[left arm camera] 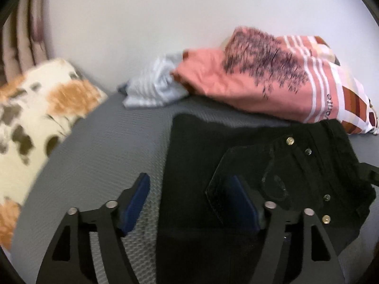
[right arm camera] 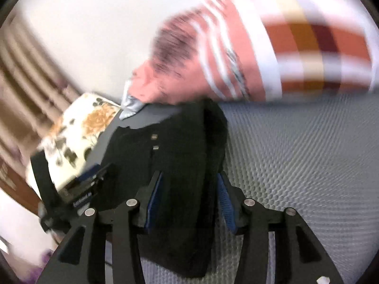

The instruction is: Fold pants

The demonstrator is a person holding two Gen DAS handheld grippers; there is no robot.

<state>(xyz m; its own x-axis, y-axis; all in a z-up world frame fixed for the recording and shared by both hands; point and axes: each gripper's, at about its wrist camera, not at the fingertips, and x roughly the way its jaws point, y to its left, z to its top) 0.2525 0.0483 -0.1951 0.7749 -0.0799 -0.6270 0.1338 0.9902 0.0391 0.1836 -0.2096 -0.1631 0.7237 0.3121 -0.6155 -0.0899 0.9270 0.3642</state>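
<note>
Mid-fold: your left gripper [left arm camera: 189, 203] gapes wide over pants [left arm camera: 201, 146], right gripper [right arm camera: 189, 203] straddles them (grip unclear); pinch next

Home bedroom, grey mattress [left arm camera: 113, 142], floral pillow [left arm camera: 40, 118], pink bedding [left arm camera: 260, 82], curtains [left arm camera: 26, 35]

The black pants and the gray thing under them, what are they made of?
The black pants look like thick matte cloth, maybe denim: stitched pocket seams and shiny metal buttons show. The gray surface under them looks like textured, bumpy matting, perhaps rubber or woven fabric; the blur leaves that open.
</note>
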